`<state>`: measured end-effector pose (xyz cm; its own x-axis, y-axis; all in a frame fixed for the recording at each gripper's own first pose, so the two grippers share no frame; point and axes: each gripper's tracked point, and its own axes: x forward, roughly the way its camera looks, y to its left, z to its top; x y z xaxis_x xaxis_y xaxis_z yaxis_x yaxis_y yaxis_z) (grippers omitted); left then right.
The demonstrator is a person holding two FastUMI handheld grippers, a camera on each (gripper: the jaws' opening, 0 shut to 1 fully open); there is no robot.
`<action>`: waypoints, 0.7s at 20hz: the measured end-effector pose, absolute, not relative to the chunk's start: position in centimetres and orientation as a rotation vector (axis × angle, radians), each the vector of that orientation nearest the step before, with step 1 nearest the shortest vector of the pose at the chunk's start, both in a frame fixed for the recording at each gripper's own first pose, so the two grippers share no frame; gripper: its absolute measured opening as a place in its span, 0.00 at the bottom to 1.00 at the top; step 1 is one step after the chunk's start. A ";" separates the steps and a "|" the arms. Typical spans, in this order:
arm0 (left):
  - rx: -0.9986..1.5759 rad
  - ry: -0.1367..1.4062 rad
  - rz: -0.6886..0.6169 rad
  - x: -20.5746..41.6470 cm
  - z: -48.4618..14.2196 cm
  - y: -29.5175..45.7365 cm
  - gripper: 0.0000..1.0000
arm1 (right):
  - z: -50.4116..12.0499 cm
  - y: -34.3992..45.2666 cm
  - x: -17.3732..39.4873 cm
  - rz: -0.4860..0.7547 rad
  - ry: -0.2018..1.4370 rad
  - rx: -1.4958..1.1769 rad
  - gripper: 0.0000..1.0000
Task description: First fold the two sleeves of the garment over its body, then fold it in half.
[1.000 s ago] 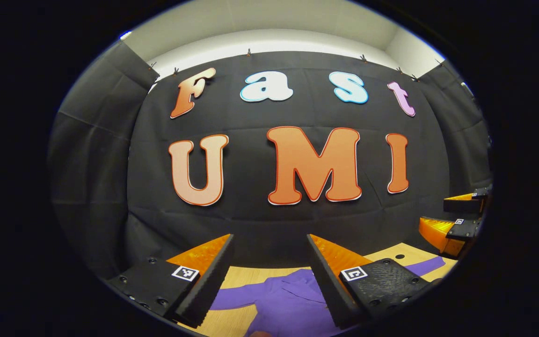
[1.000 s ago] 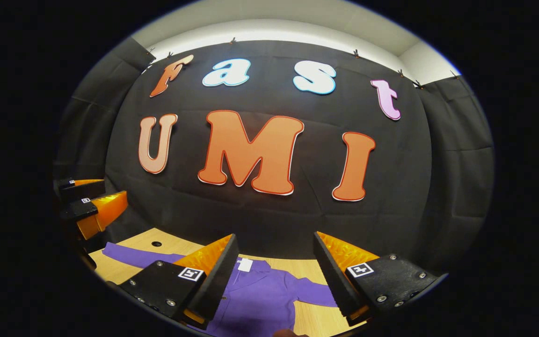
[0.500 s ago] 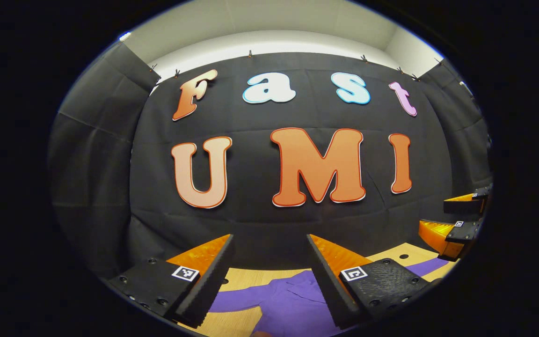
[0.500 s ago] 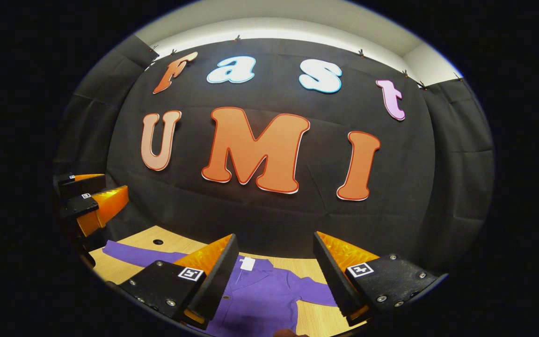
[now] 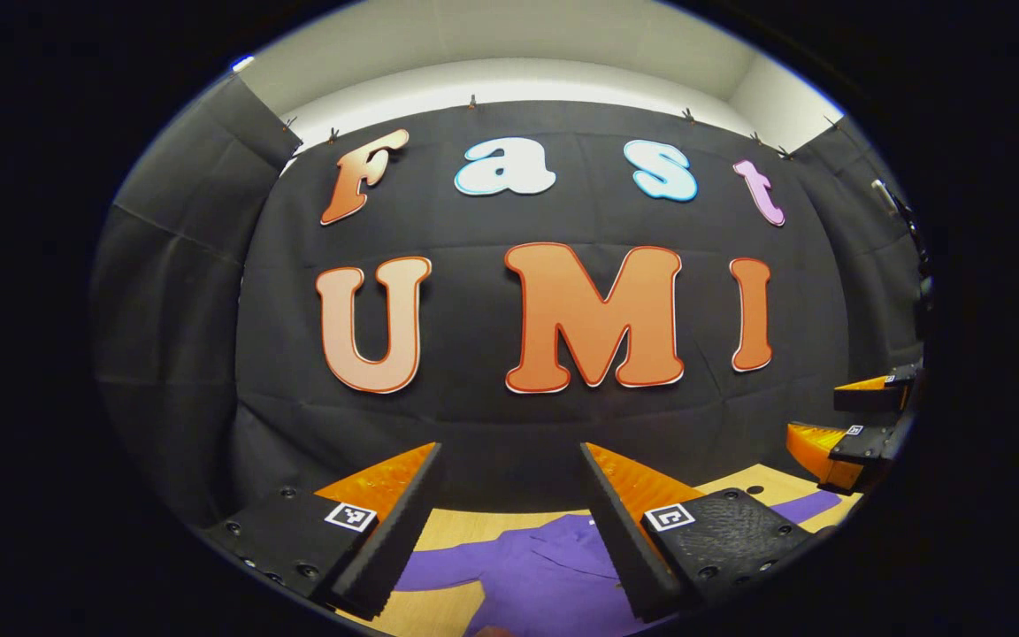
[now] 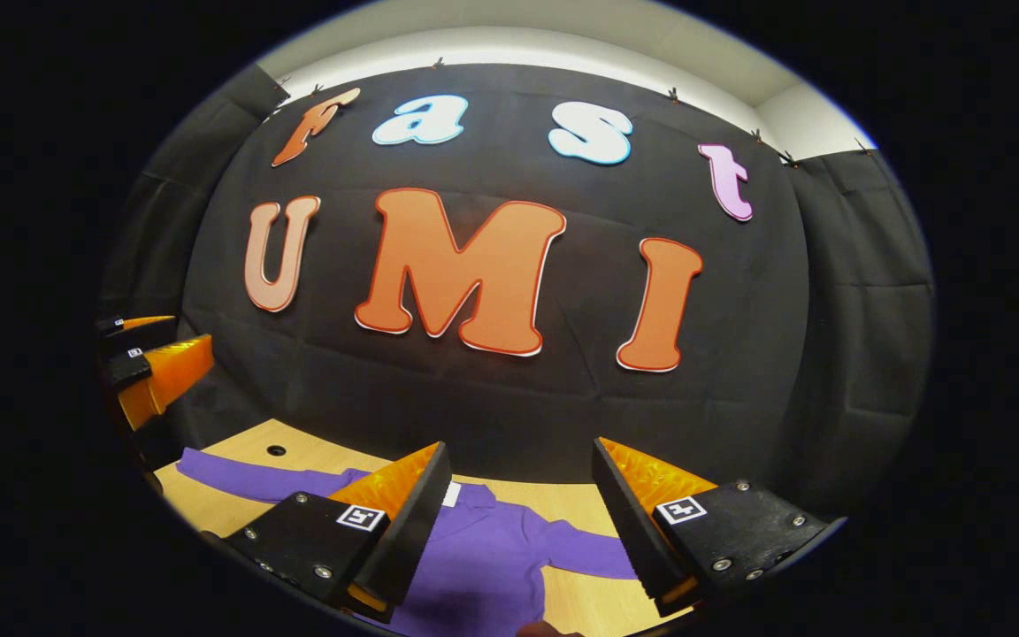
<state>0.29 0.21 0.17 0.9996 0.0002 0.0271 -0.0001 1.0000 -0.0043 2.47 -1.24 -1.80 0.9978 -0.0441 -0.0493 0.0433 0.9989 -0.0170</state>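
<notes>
Black cloth wall behind, pale wooden table below with a small round hole near the back edge. Purple garment spread flat on the table, sleeves out to both sides, unfolded. Left gripper held above it, wide open, gripping nothing. Right gripper likewise wide open and empty, above the garment, well apart from the left.
</notes>
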 end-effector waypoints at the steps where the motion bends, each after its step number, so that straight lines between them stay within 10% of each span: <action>1: -0.005 -0.031 -0.008 0.3 0.3 -0.3 0.94 | -2.2 -2.0 2.6 -0.055 0.056 -0.017 0.95; 14: 0.022 0.035 -0.037 0.4 -0.9 -8.0 0.94 | -14.9 -15.9 5.5 -0.171 0.277 -0.017 0.96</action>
